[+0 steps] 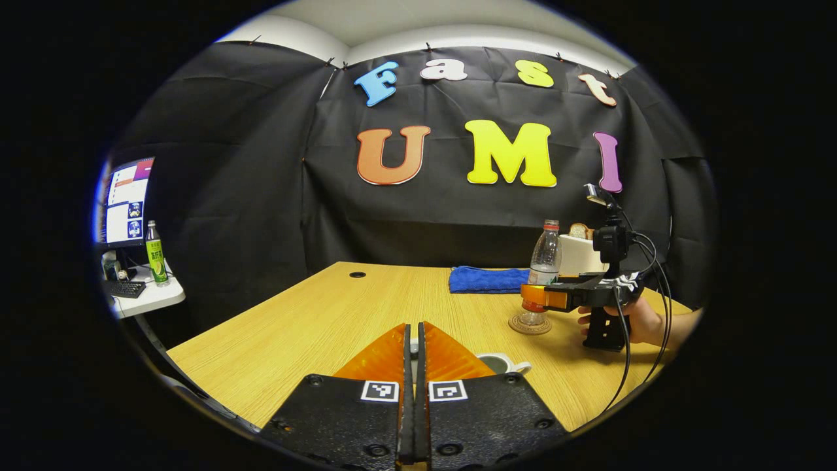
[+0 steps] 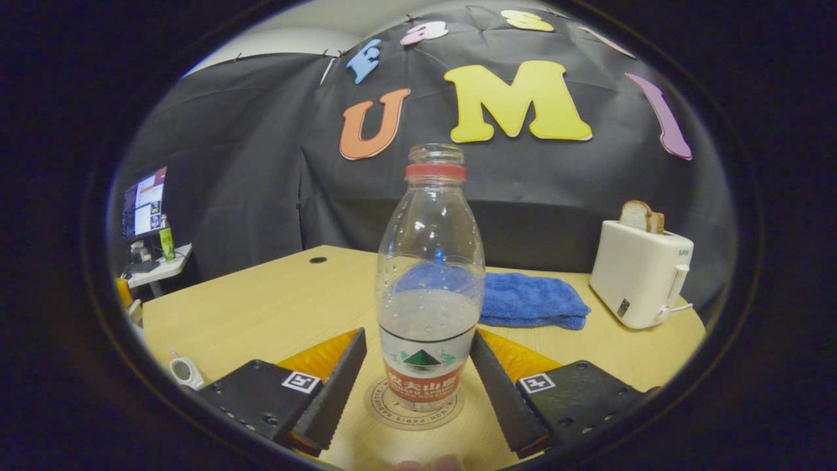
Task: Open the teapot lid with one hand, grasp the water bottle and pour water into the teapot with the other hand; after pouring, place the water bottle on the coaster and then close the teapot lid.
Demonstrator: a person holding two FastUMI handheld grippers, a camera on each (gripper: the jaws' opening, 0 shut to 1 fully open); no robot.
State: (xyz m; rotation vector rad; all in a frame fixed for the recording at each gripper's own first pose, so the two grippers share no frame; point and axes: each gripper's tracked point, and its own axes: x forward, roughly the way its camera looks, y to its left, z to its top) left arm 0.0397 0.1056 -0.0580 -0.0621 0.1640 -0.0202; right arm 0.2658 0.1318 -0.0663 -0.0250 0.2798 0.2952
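Already my right gripper (image 2: 415, 386) stood spread wide, its fingers (image 2: 330, 386) flanking the water bottle (image 2: 428, 288) without touching it. That bottle stood upright on the round coaster (image 2: 386, 409), uncapped and partly filled, toward the right side of the wooden tabletop (image 2: 261, 307). Behind it lay a blue towel (image 2: 533, 297) near the far edge, and a white toaster (image 2: 644, 275) with bread slices at the far right corner. My left gripper (image 1: 414, 353) was pressed together; I could not tell whether it pinched anything. Just past its tips sat the white teapot (image 1: 503, 363), open at the top, partly hidden. From there I saw my hand (image 1: 644, 320) holding the right gripper beside the bottle.
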